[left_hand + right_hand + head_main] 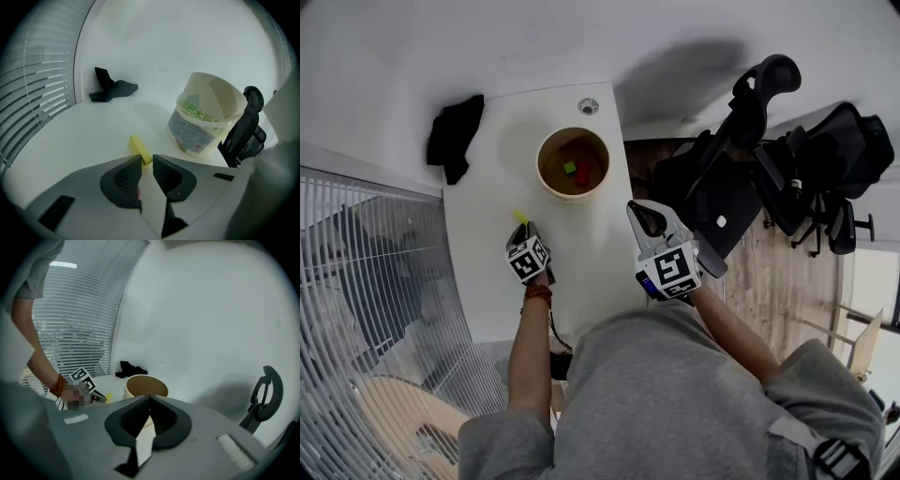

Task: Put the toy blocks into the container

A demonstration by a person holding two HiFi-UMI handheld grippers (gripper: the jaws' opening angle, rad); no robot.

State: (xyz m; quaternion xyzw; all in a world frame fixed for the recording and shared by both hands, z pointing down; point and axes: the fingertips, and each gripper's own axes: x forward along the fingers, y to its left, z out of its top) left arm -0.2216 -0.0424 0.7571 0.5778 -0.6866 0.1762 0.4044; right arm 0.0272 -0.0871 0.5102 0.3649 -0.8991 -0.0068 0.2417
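A yellow block lies on the white table, left of the cream container. My left gripper points down at it, jaws closed in on the block's near end, which fills the narrow gap between the tips. In the head view the left gripper sits just behind the yellow block. The container holds a green block and a red block. My right gripper hovers off the table's right edge, shut and empty; its tips meet.
A black cloth lies at the table's far left corner. A round grommet sits behind the container. Black office chairs crowd the right side, one armrest close by the container. Window blinds run along the left.
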